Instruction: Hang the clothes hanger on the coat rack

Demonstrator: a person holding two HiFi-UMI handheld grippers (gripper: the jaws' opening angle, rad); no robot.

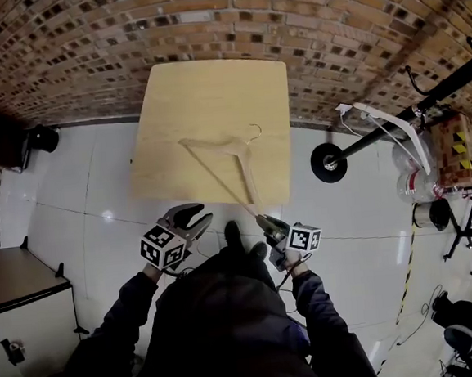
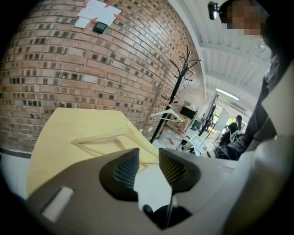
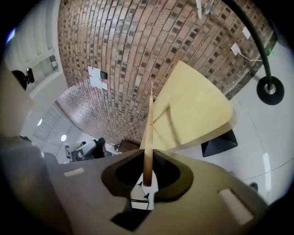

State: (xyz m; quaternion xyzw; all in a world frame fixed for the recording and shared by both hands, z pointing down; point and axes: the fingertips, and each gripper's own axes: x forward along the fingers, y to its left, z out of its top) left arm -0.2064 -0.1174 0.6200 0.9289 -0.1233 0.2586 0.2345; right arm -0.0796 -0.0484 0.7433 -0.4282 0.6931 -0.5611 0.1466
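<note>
Pale wooden clothes hanger (image 1: 216,147) (image 3: 148,133): clamped by one arm end in right gripper (image 1: 265,222) (image 3: 148,158), stretching ahead of it over pale square wooden table (image 1: 211,87). Left gripper (image 1: 196,220) (image 2: 148,163) alongside, released, empty. Black metal coat rack (image 1: 395,128) well off right gripper's right.

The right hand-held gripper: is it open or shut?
Shut on the wooden hanger: the right hand-held gripper pinches its end between both jaws.

Pale wooden table (image 1: 211,87) by brick wall (image 1: 205,22)
</note>
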